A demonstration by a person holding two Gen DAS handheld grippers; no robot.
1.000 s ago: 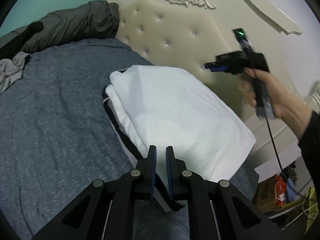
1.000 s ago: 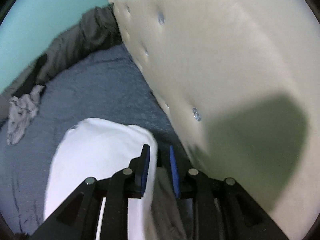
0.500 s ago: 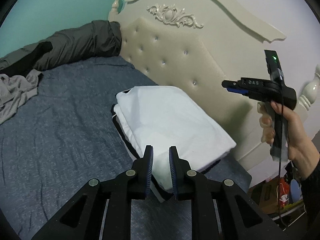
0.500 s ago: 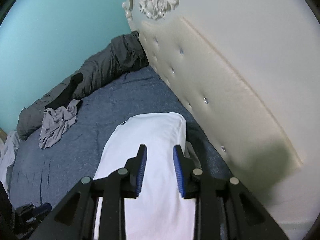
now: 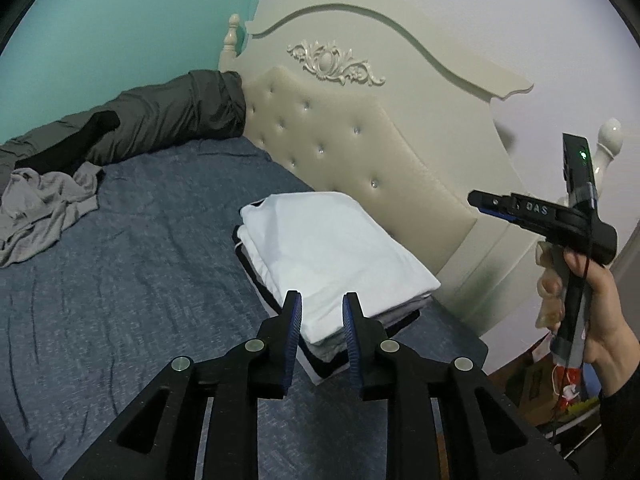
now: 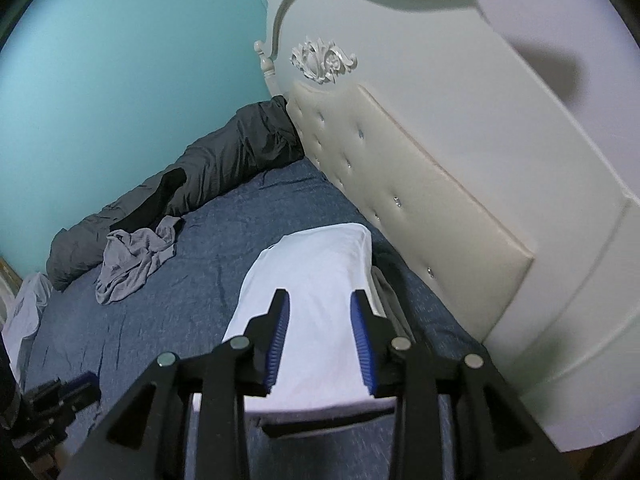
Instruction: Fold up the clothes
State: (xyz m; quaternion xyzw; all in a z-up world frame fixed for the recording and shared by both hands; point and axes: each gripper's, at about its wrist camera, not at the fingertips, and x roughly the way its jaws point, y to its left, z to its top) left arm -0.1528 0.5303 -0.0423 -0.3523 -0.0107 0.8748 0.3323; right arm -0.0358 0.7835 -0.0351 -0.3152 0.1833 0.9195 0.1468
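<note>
A folded white garment (image 5: 332,240) tops a stack of folded clothes on the blue bed (image 5: 120,280), close to the headboard. My left gripper (image 5: 322,304) hovers above the stack's near corner. Its jaws are opening and nothing is between them. My right gripper (image 6: 320,300) hangs over the white garment (image 6: 316,264), also opening with nothing in it. In the left wrist view a hand holds the right gripper (image 5: 480,202) off the bed's right side. A crumpled grey garment (image 5: 44,204) lies loose at the far left (image 6: 136,256).
A dark grey padded bundle (image 5: 160,120) lies along the teal wall. The cream tufted headboard (image 5: 360,152) rises just right of the stack. A white cloth (image 6: 28,308) sits at the bed's left edge. Boxes and clutter (image 5: 560,392) are on the floor beyond the bed.
Both grippers have pulled back and up from the folded stack, and their jaws have widened. The right gripper has drawn away from the headboard.
</note>
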